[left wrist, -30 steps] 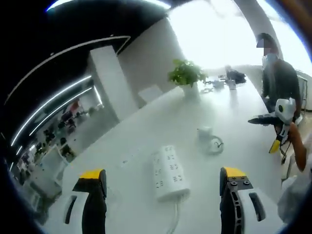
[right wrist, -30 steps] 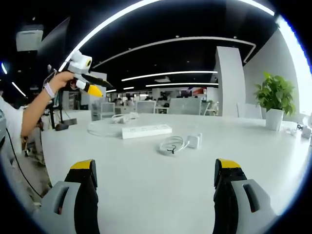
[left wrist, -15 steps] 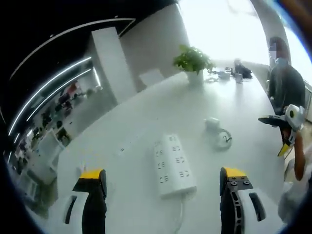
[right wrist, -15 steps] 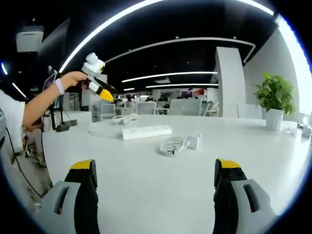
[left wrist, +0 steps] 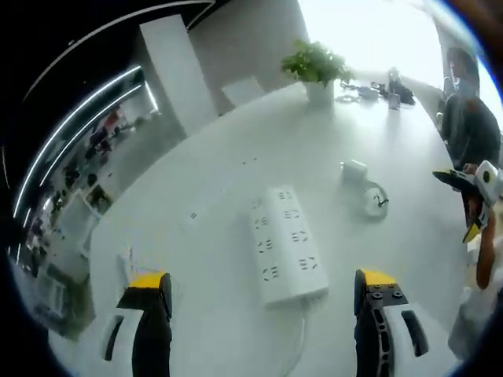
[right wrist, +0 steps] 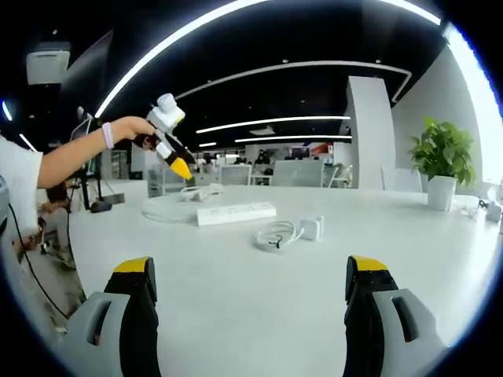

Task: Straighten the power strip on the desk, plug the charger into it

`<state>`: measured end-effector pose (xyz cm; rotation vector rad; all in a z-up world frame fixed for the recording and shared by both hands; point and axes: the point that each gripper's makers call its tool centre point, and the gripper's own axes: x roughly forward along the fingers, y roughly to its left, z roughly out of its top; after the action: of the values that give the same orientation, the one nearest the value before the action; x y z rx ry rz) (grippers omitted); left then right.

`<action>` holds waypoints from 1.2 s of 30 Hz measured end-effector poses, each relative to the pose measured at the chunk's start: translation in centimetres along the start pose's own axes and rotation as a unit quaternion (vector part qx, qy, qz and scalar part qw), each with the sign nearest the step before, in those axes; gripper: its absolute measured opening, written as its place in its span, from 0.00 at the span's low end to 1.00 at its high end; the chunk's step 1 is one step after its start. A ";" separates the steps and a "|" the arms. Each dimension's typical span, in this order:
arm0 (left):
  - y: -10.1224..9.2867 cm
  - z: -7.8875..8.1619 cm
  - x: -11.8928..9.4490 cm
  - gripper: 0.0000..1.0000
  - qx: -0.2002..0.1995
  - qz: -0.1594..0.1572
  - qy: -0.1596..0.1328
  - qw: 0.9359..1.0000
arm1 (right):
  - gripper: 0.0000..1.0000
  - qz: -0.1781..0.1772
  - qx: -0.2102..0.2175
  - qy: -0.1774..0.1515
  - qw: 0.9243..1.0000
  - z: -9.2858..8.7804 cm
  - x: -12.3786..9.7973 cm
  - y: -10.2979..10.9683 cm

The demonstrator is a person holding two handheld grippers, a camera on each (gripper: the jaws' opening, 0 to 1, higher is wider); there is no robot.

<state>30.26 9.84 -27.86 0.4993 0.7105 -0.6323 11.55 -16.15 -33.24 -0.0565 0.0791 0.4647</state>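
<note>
The white power strip (left wrist: pixel 287 243) lies at a slant on the white desk (left wrist: pixel 228 181), its cord (left wrist: pixel 297 349) trailing toward me. My left gripper (left wrist: pixel 262 280) hovers open above the strip's near end, one jaw on either side. Beyond it sit a white charger (left wrist: pixel 354 169) and its coiled cable (left wrist: pixel 376 196). In the right gripper view, the power strip (right wrist: pixel 236 211), charger (right wrist: pixel 313 227) and coil (right wrist: pixel 277 234) lie farther off on the desk. My right gripper (right wrist: pixel 250 267) stands open and empty near the desk edge. The left gripper (right wrist: pixel 174 153) hangs in the air over the strip's left.
A potted plant (left wrist: pixel 318 67) stands at the desk's far end, with small items (left wrist: pixel 393 86) behind it; the plant (right wrist: pixel 442 161) is also at the right. A person (left wrist: pixel 471 126) stands by the desk's right side. More white cables (right wrist: pixel 196 191) lie behind the strip.
My left gripper has moved closer over the power strip, which now looks larger. In the right gripper view it has travelled right and down. The right gripper has stayed still.
</note>
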 end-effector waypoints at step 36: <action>-2.0 -2.7 6.7 0.98 -0.064 -0.029 0.111 0.991 | 1.00 -0.004 0.006 -0.001 1.000 -0.3 -0.5 -0.3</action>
<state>31.63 7.69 -34.88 0.4345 0.9724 -0.5874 11.20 -16.66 -33.44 -0.0440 0.0798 0.4555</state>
